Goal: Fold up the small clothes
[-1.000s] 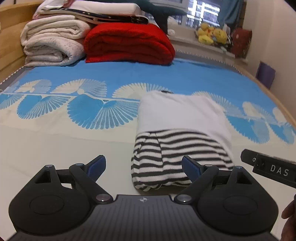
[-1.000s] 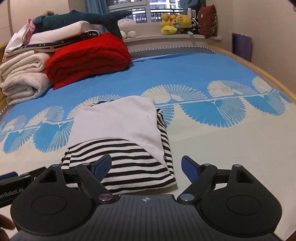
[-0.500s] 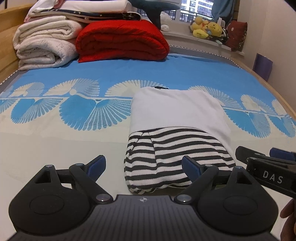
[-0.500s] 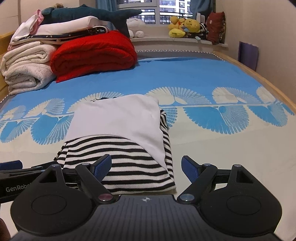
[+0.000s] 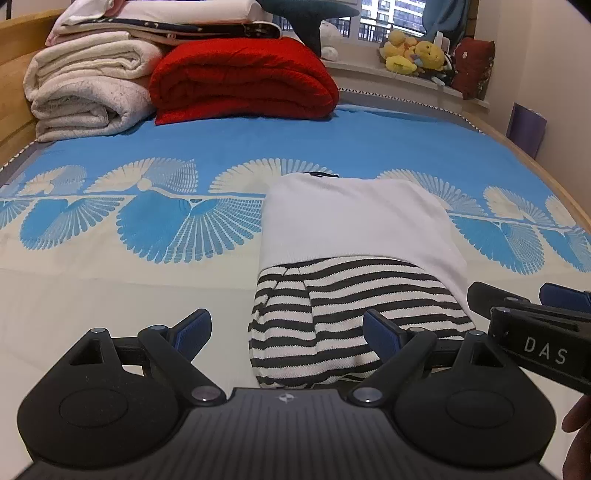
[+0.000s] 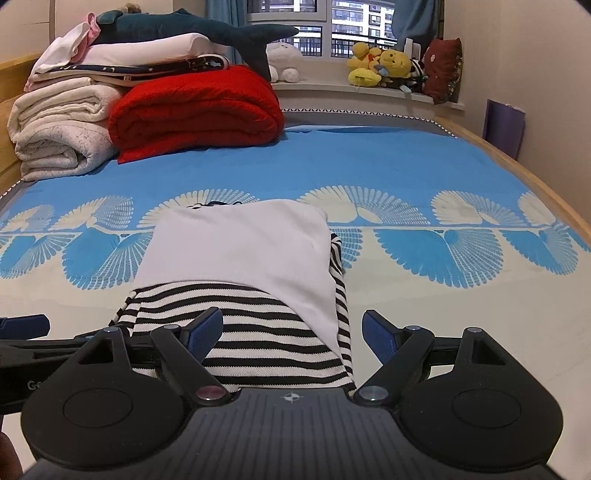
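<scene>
A folded garment [image 5: 354,266] lies on the bed, white on its far half and black-and-white striped on its near half [image 6: 258,332]. My left gripper [image 5: 286,332] is open just above the striped near left corner, nothing between its blue pads. My right gripper [image 6: 291,332] is open too, hovering over the striped near right corner without gripping it. In the left wrist view the right gripper's finger [image 5: 532,325] pokes in from the right edge. In the right wrist view the left gripper's finger [image 6: 26,326] shows at the left edge.
The bed [image 6: 369,166] has a blue and cream fan-pattern cover. At its far left are rolled white blankets [image 5: 85,88] and a folded red blanket [image 5: 240,81] under more bedding and a plush shark [image 6: 207,29]. Soft toys [image 6: 380,66] line the windowsill. A wall runs along the right.
Both views have levelled out and shifted slightly, so the garment sits a little farther left in the left wrist view. The right gripper's finger has come further into that view. Both grippers stay open.
</scene>
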A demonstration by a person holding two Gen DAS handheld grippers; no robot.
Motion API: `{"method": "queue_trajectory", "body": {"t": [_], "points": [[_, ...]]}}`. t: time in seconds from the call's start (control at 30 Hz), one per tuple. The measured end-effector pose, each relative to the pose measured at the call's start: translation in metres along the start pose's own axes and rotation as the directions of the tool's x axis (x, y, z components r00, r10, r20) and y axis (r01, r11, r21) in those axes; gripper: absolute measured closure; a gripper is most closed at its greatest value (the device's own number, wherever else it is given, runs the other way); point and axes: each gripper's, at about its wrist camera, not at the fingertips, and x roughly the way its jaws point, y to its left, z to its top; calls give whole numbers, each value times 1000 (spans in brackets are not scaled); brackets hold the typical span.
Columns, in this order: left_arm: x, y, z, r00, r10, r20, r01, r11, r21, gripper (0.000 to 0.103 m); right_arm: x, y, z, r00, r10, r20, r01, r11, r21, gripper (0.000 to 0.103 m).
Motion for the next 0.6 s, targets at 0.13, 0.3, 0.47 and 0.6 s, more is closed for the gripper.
{"method": "queue_trajectory", "body": {"t": [0.13,0.3,0.47,0.6], "points": [[-1,1,0,1000,-6,3,6,1000,-2,11,1,0,-1,1000,-3,-3,3,1000,0,19],[-1,2,-1,1000,-9,0,9,1000,-4,11,1,1,-2,1000,-12,-4,12,1000,-6,19],[-1,1,-1,1000,-11,3,11,1000,-4,11,2,2,-2,1000,-13,-3,13,1000,-8,19],[-1,0,-1,1000,-14,4,14,1000,-2,11,2,2,-2,1000,-14,-3,14,1000,-8,19]]}}
